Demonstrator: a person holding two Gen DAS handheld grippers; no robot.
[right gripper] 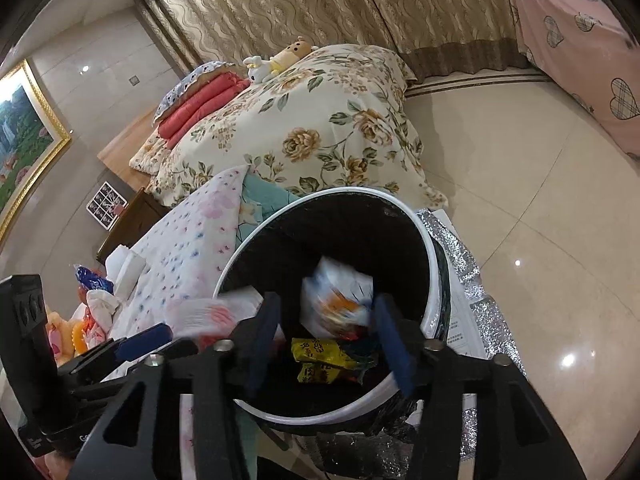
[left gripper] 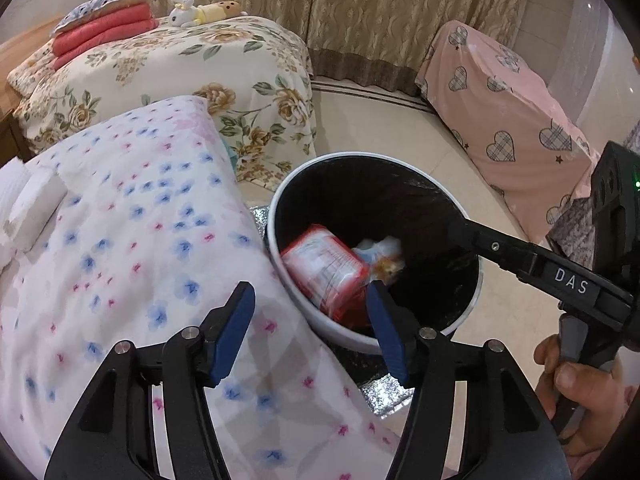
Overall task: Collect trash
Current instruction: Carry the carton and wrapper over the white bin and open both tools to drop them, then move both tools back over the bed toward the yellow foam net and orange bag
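A white-rimmed trash bin point(left gripper: 376, 157) point(right gripper: 429, 248) with a black liner stands on the floor beside a dotted quilt. My left gripper point(left gripper: 310, 322) hangs open over the bin's near rim with nothing between its blue pads. A red packet point(left gripper: 325, 270) leans inside the bin past them. My right gripper point(right gripper: 329, 342) is open over the bin mouth. A blurred white, blue and orange packet point(right gripper: 340, 296) point(left gripper: 380, 254) is loose in the bin beyond its fingers, untouched by the pads. Yellow packets point(right gripper: 320, 360) lie at the bottom. The right gripper's black finger point(left gripper: 520, 258) reaches in from the right.
The white quilt point(left gripper: 132, 240) with blue and pink dots presses against the bin's left side. Behind it is a floral-covered bed point(left gripper: 180, 76). Pink heart-print furniture point(left gripper: 508, 116) stands at the right. Silver foil matting point(right gripper: 472, 280) lies under the bin on the tiled floor. Blue wrappers point(right gripper: 90, 280) lie far left.
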